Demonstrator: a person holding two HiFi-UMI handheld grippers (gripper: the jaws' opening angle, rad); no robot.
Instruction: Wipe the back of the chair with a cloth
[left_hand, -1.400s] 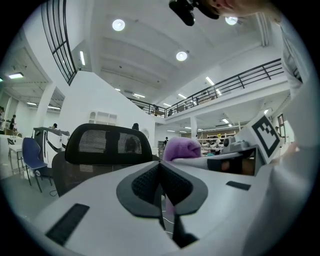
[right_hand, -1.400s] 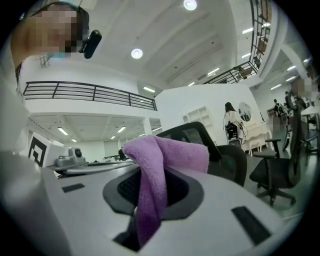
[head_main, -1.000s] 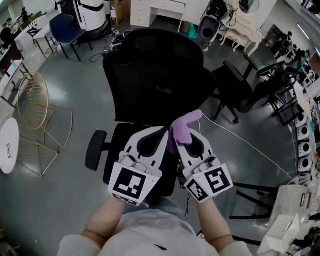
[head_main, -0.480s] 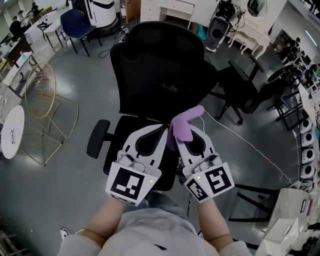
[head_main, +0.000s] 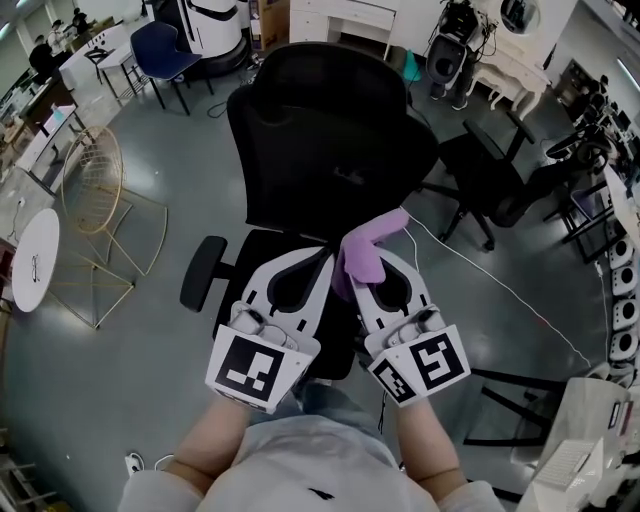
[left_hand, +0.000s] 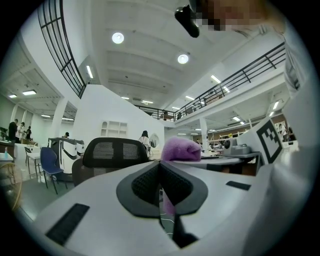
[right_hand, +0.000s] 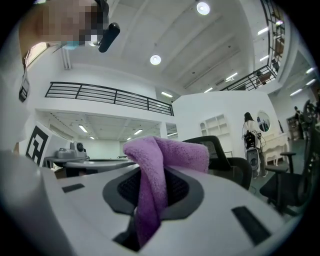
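A black office chair faces away from me, its tall back (head_main: 330, 140) just beyond both grippers and its seat (head_main: 262, 262) under them. My right gripper (head_main: 368, 262) is shut on a purple cloth (head_main: 366, 250), which sticks out of the jaws toward the chair back. In the right gripper view the cloth (right_hand: 156, 165) drapes over the closed jaws, with the chair back (right_hand: 216, 149) behind it. My left gripper (head_main: 318, 258) sits beside it, shut with nothing in it. The left gripper view shows the chair back (left_hand: 117, 152) ahead and the cloth (left_hand: 181, 149) to its right.
The chair's left armrest (head_main: 203, 272) juts out at the left. On the grey floor stand a gold wire chair (head_main: 95, 200), a white round table (head_main: 35, 260) and a blue chair (head_main: 165, 45). Another black chair (head_main: 490, 180) and a white cable (head_main: 500, 290) lie to the right.
The head view has drifted, so the chair and floor objects sit slightly further right and lower in frame. Both grippers keep the same pose, the cloth still clamped.
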